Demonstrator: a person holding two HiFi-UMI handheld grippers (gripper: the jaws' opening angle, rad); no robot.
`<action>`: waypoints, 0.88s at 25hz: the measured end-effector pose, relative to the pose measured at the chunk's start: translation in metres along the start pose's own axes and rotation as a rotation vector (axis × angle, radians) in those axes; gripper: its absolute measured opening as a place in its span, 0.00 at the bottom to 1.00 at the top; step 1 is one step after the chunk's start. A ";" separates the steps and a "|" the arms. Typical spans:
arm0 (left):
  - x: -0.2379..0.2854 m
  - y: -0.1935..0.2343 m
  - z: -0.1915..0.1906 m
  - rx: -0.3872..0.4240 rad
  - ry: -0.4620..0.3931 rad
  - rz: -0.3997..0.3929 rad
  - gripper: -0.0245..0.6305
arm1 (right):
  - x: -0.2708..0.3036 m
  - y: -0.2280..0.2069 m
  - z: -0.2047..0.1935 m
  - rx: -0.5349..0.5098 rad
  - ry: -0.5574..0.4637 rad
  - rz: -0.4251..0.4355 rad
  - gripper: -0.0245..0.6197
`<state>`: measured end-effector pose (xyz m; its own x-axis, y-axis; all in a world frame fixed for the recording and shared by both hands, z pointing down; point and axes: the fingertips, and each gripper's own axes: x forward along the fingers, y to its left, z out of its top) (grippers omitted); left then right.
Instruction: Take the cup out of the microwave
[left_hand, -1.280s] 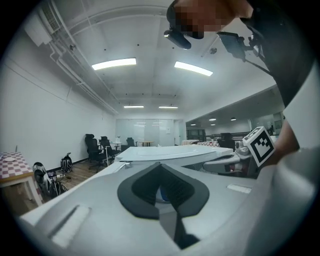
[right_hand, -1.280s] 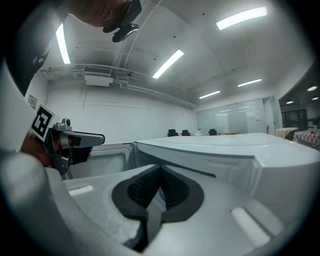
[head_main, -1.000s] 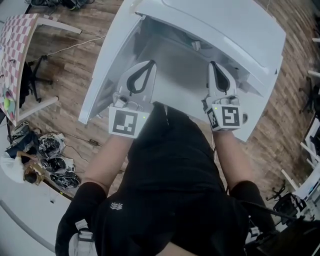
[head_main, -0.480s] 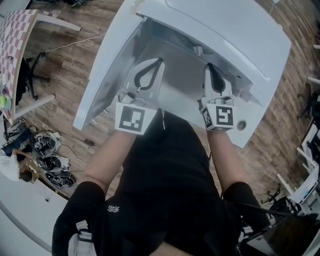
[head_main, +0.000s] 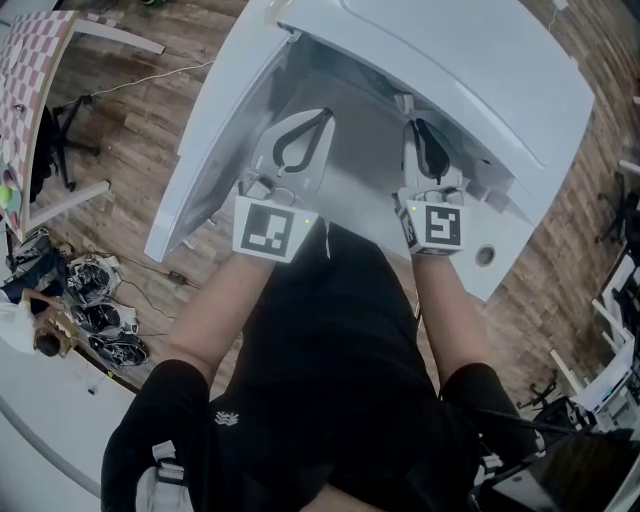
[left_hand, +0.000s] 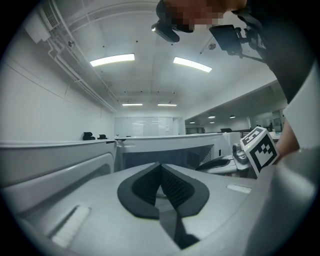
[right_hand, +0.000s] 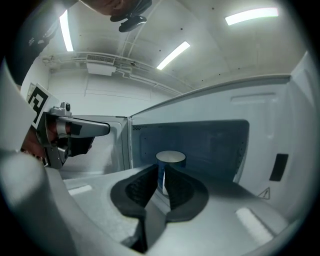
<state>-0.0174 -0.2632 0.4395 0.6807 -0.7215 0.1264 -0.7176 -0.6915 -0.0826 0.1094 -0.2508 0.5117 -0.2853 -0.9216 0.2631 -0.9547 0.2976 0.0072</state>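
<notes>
Cup (right_hand: 170, 162): upright on the floor of the microwave (right_hand: 215, 142) cavity, mouth up, long axis vertical, near the middle. The door (head_main: 205, 130) is swung open to your left. In the head view the cup is hidden under the microwave's top.

Right gripper (right_hand: 161, 171): the fingers have just been opening and now stand a narrow slit apart, with nothing between them. The cup shows through that slit, straight ahead beyond the tips and clear of them, a touch right of the line. I judge the slit too narrow for the cup's body.

Left gripper (left_hand: 160, 166): fingers together at the tips, empty. It faces what appears to be the door's window, not the cavity, and the cup is not in its view.

Judgement: your right hand is the one lined up with the cup and the nearer to it. The move turns on that straight-ahead line. Spread the right fingers wide, then go in level so one finger passes each side of the upright wall.

Risk: entering this narrow would shove the cup toward the back wall or tip it. Extraction not yet begun.
</notes>
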 end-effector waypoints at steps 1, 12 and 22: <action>0.001 0.000 -0.001 0.004 0.003 -0.002 0.04 | 0.002 0.000 -0.002 -0.001 0.001 -0.001 0.08; 0.007 -0.002 -0.008 0.012 0.013 -0.031 0.04 | 0.021 -0.008 -0.006 0.004 0.001 -0.026 0.30; 0.018 0.004 -0.018 0.021 0.042 -0.035 0.04 | 0.037 -0.011 -0.012 0.025 0.001 -0.019 0.43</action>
<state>-0.0102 -0.2783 0.4597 0.6982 -0.6953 0.1706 -0.6901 -0.7170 -0.0985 0.1106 -0.2856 0.5328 -0.2667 -0.9270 0.2638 -0.9618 0.2733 -0.0118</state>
